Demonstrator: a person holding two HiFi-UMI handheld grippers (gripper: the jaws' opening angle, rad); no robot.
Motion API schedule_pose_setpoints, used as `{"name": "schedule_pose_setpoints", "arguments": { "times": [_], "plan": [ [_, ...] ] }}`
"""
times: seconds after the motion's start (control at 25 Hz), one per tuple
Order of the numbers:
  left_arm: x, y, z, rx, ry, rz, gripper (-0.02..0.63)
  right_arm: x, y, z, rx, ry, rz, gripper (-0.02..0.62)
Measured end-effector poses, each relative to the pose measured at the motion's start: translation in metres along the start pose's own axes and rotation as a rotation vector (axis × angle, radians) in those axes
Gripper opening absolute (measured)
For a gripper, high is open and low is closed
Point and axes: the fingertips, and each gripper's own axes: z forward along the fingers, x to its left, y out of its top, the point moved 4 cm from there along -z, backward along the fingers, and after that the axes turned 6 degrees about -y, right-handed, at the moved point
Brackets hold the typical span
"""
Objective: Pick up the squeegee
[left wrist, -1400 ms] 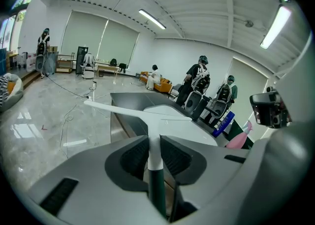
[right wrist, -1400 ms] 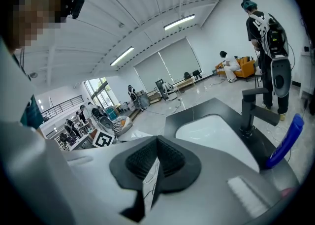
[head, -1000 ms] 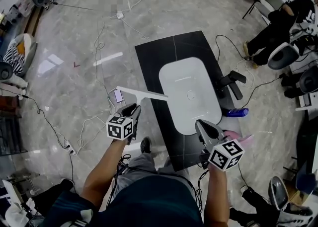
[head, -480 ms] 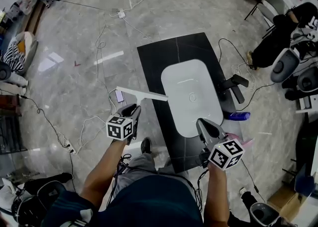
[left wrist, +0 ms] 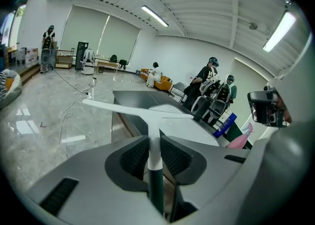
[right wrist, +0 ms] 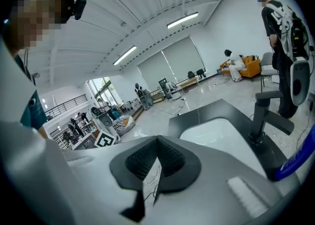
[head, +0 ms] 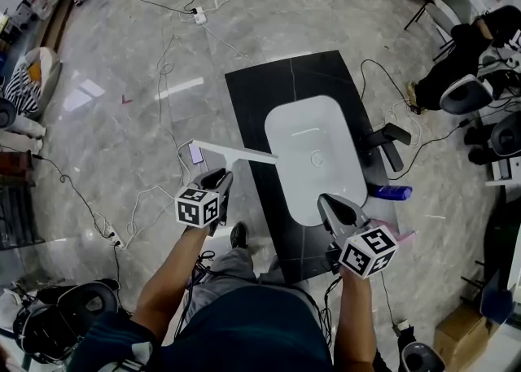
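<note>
The squeegee (head: 234, 153) has a long white blade and a white handle that turns dark green lower down. It hangs in the air left of the white sink (head: 313, 159), with its blade tip over the sink's left rim. My left gripper (head: 218, 178) is shut on its handle. In the left gripper view the handle (left wrist: 153, 143) stands upright between the ribbed pads (left wrist: 134, 157) and the blade (left wrist: 133, 110) spreads across above them. My right gripper (head: 330, 203) hovers over the sink's near right corner. Its jaws (right wrist: 157, 145) are shut with nothing between them.
The sink sits in a black counter (head: 277, 89) with a black faucet (head: 389, 141) on its right. A blue bottle (head: 392, 192) and a pink item (head: 405, 237) lie by the right edge. Cables (head: 167, 61) run over the marble floor. Seated people and chairs (head: 468, 85) are at the right.
The squeegee stays clamped in my left gripper at about the same place. My right gripper has edged slightly left over the sink's near corner.
</note>
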Motion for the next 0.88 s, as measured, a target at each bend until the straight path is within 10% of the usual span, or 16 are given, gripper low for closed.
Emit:
{"name": "schedule_pose_setpoints", "arguments": {
  "times": [0.88],
  "plan": [
    [-0.004,0.000,0.027,0.024,-0.016,-0.012,0.077,-0.024,0.001,0.013,0.033,-0.007,0.007,0.009]
  ]
}}
